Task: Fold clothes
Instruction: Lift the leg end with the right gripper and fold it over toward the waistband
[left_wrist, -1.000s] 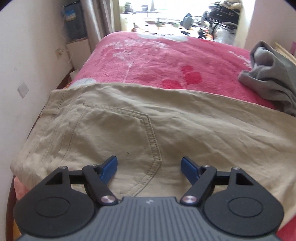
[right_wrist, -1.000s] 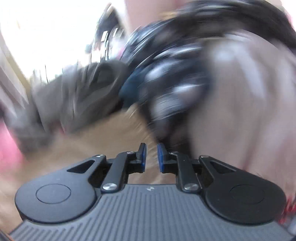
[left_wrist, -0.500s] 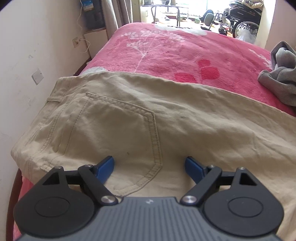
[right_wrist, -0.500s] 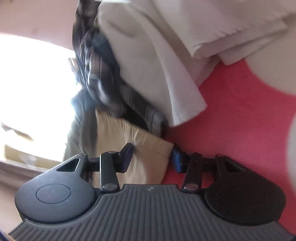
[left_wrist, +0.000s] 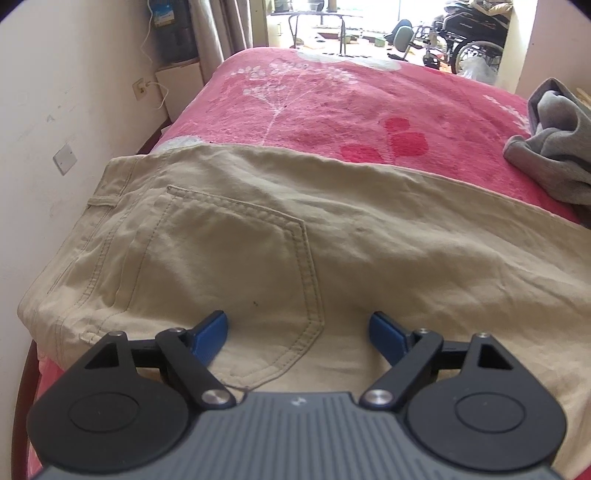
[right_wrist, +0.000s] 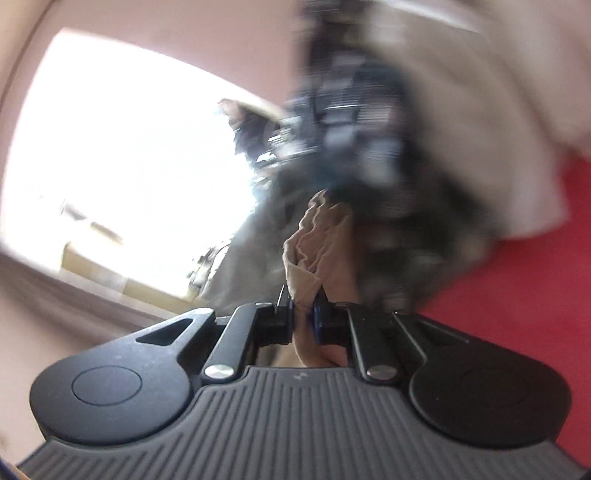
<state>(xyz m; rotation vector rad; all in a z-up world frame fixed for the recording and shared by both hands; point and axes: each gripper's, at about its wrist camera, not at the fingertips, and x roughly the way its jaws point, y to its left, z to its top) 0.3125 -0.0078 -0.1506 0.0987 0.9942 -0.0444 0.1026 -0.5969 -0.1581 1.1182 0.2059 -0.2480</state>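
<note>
- While my left gripper (left_wrist: 297, 332) hangs over the bed with its blue pads spread wide and nothing between them, I look down on the khaki trousers (left_wrist: 332, 236) lying flat across the near end of the red blanket (left_wrist: 351, 99).
- The left pads sit low over the seat of the trousers, one on each side of the lower tip of the back pocket (left_wrist: 236, 266); I cannot tell whether they touch the cloth.
- I see the waistband (left_wrist: 99, 206) at the left, close to the wall (left_wrist: 55, 110), and the leg running off toward the right edge of that view.
- A crumpled grey garment (left_wrist: 554, 147) lies on the blanket at the far right, just beyond the trousers' far edge.
- Past the foot of the bed I make out a wheelchair (left_wrist: 469, 40) and a table in bright light.
- My right gripper (right_wrist: 303, 314) is closing its jaws on a bunched fold of khaki cloth (right_wrist: 321, 236), which stands up between the pads and is pinched there.
- That view is badly blurred; behind the fold I see a dark checked fabric (right_wrist: 354, 147), a pale cloth (right_wrist: 480, 110) at the upper right and red blanket at the right.
- A bright window (right_wrist: 129, 166) fills the left of the right view.
</note>
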